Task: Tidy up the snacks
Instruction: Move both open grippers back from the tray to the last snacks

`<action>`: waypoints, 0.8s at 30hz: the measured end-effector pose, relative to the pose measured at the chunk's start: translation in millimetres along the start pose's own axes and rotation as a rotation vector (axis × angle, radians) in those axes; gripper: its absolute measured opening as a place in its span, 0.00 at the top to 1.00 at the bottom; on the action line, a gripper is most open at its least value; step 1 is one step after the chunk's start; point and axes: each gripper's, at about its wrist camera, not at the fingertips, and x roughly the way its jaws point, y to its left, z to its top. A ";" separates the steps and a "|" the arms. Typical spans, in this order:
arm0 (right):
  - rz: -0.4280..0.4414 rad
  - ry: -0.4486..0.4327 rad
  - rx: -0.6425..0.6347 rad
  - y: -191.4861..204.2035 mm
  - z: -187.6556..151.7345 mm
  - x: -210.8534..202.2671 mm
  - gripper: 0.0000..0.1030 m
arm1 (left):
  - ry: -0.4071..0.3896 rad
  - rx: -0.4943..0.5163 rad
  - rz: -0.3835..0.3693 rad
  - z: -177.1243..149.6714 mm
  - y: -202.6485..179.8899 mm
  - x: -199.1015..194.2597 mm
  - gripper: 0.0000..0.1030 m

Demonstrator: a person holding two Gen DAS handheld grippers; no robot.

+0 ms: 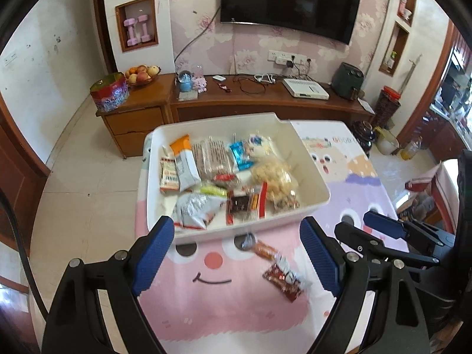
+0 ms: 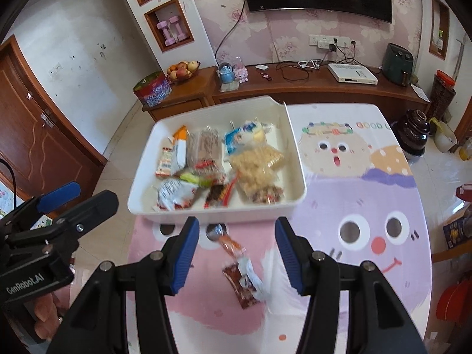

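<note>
A white bin (image 1: 312, 183) (image 2: 298, 162) holding several snack packets sits on the cartoon-print table. Outside it, near its front wall, lie an orange sausage-like packet (image 1: 264, 249) (image 2: 231, 244) and a dark red and white packet (image 1: 284, 278) (image 2: 244, 283). My left gripper (image 1: 236, 253) hovers above the table in front of the bin, open, with nothing between its blue pads. My right gripper (image 2: 236, 253) hangs over the two loose packets, open and holding nothing. Each gripper shows at the edge of the other's view: the right gripper (image 1: 374, 227), the left gripper (image 2: 79, 197).
The tablecloth (image 1: 230, 309) (image 2: 368, 177) covers a small table whose left edge drops to tiled floor. Beyond stands a wooden TV cabinet (image 1: 265, 100) with a fruit bowl (image 1: 141, 75), a router box and cables. A hand (image 2: 44, 312) grips the left tool.
</note>
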 end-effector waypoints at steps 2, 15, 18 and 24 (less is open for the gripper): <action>-0.014 0.023 0.004 -4.1 -12.7 6.1 0.48 | 0.021 0.011 0.003 -14.3 -0.7 6.1 0.16; -0.045 0.193 -0.052 -16.5 -86.7 80.9 0.48 | 0.208 0.029 0.036 -88.1 12.5 85.2 0.16; -0.037 0.219 -0.096 -10.6 -96.6 100.8 0.48 | 0.254 0.006 0.054 -98.2 20.6 105.8 0.16; -0.037 0.252 -0.202 7.4 -105.4 135.3 0.48 | 0.304 -0.039 0.042 -102.1 28.4 128.6 0.16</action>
